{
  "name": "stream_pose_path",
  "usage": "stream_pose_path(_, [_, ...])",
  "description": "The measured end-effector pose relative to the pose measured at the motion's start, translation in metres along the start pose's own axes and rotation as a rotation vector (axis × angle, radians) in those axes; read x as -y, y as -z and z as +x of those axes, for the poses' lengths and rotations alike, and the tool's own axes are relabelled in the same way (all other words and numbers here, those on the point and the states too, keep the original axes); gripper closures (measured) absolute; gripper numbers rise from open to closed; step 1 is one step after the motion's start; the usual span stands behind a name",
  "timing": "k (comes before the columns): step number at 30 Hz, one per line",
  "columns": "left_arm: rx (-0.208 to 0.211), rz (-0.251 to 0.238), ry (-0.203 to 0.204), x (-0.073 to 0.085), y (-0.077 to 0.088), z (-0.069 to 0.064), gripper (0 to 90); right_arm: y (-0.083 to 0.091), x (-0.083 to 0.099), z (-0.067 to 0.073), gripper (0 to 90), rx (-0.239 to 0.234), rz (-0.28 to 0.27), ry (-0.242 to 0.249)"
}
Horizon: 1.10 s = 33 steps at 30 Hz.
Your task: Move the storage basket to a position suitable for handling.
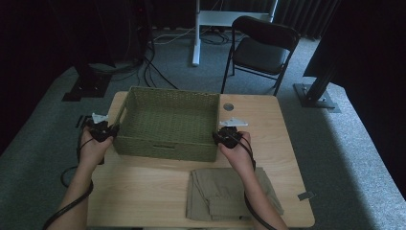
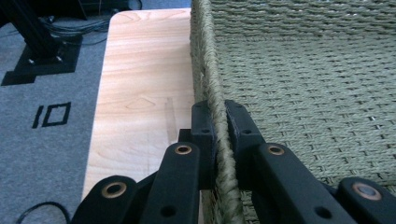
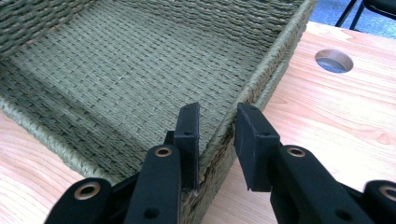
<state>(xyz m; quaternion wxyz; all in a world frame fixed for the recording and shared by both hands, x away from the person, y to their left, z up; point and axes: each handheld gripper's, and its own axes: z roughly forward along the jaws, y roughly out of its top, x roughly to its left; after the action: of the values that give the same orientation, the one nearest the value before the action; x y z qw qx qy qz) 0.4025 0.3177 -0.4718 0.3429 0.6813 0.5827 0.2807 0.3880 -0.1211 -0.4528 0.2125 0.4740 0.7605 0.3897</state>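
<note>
From above, the woven basket point(image 1: 167, 124) sat mid-table, folded cloth point(image 1: 230, 194) near its front. In the left gripper view, the left gripper point(image 2: 219, 135) clamped the basket's rim. In the right gripper view, the right gripper point(image 3: 217, 140) straddled the opposite rim, one jaw apart; bare table point(image 3: 336, 116) lay beside.

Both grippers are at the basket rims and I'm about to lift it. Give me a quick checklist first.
1. Left gripper clamped on the basket left rim: ok.
2. Right gripper clamped on the right rim: not ok, a gap shows beside the outer pad.
3. Basket interior free of items: ok.
4. Folded trousers clear of the basket: ok, lying apart on the table.
5. Rim strong enough for lifting: cannot tell.
</note>
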Motion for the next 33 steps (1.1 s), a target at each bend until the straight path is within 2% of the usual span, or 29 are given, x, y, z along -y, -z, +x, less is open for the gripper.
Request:
stream_pose_path(6, [0.022,-0.003,0.017,0.009,0.01,-0.01,83.9,0.004,0.001,-0.009,74.3,0.015,0.004,-0.02])
stream_pose_path(16, [0.032,-0.012,0.023,0.011,0.011,-0.026,83.4,0.012,0.007,-0.02,74.5,0.019,0.0,-0.021])
stream_pose_path(23, [0.045,-0.003,0.003,0.01,0.01,-0.042,83.1,0.021,0.012,-0.033,74.7,0.029,0.007,-0.013])
stream_pose_path(30, [0.073,0.002,-0.002,0.011,0.011,-0.056,82.6,0.028,0.018,-0.05,75.6,0.021,0.001,-0.057])
stream_pose_path(33, [0.073,0.011,-0.017,0.01,0.012,-0.06,82.3,0.03,0.02,-0.054,75.6,0.014,-0.005,-0.068])
